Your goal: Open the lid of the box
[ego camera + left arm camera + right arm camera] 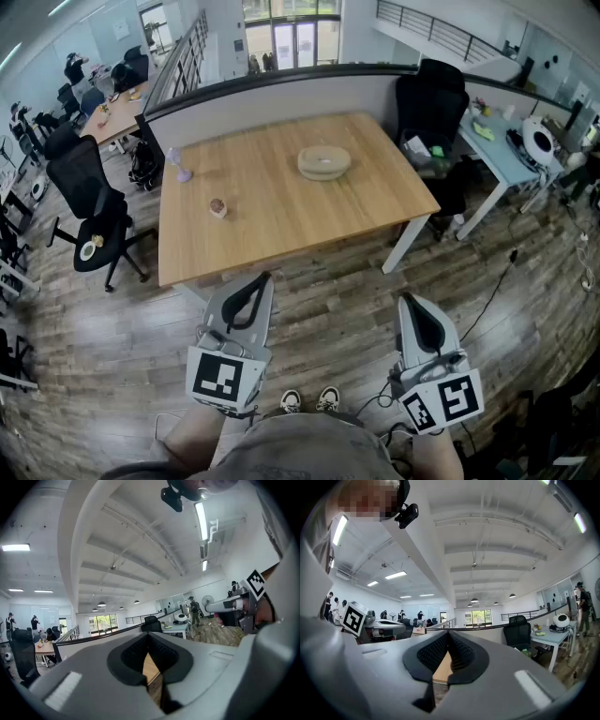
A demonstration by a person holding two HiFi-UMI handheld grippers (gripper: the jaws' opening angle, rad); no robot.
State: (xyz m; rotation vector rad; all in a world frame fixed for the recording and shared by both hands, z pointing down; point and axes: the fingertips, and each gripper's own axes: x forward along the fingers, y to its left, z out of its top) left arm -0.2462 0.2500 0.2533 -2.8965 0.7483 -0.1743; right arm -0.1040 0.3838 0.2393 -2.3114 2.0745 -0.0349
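Wooden table [281, 216], round tan box [323, 162], left claw [263, 277] and right claw [407, 301] closed, empty

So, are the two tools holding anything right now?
No, nothing. The left tool and the right tool are both shut and empty, short of the table. The box sits on it, with neither tool touching it.

so the round beige lidded box [324, 162] sits mid-back on the wooden desk [281, 225], small brown object [217, 207] left of it, nearer the front.
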